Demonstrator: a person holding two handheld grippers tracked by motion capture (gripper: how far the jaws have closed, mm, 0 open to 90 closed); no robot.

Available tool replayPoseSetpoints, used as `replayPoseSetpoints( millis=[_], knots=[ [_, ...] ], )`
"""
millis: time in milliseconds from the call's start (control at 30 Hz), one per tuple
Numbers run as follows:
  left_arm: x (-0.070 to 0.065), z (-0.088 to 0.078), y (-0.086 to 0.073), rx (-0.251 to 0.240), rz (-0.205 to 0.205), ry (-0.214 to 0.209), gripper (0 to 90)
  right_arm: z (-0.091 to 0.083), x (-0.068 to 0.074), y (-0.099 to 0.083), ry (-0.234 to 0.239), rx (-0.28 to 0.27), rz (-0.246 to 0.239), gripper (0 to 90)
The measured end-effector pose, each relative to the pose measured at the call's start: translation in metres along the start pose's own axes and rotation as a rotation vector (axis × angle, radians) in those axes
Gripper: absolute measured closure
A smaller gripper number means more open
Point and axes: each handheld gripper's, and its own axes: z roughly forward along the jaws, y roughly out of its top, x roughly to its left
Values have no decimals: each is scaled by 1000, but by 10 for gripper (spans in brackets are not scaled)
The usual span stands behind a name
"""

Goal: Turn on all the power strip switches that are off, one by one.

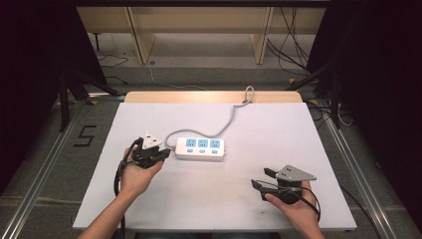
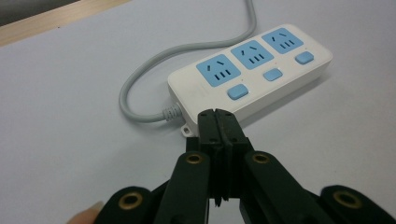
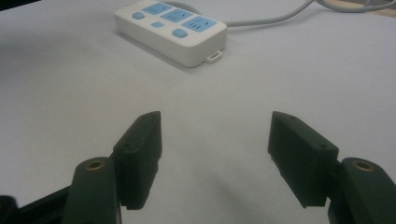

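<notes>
A white power strip (image 1: 200, 148) with three blue sockets and three blue switches lies flat near the middle of the table. Its grey cable (image 1: 226, 124) loops from its left end and runs off over the far edge. My left gripper (image 1: 165, 154) sits just left of the strip, shut with nothing between its jaws. In the left gripper view its tips (image 2: 216, 115) are close to the power strip's (image 2: 252, 70) near end, by the cable outlet. My right gripper (image 1: 262, 178) rests at the front right, open and empty. In the right gripper view it (image 3: 215, 137) points across bare table at the power strip (image 3: 173, 30).
The white table top (image 1: 219, 199) has a wooden strip (image 1: 199, 96) along its far edge. Beyond it are wooden furniture legs (image 1: 142, 40) and loose cables on the floor (image 1: 293, 50). A "5" (image 1: 85, 135) is marked on the floor at the left.
</notes>
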Motion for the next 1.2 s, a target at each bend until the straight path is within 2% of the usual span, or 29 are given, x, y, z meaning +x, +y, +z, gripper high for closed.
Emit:
replayPoseSetpoints(
  millis=[567, 1200],
  knots=[
    [-10, 16, 19, 12, 21, -6, 896, 0, 1, 0, 2, 2, 4, 360],
    [-17, 34, 35, 64, 39, -19, 896, 0, 0, 0, 1, 1, 6, 361]
  ],
)
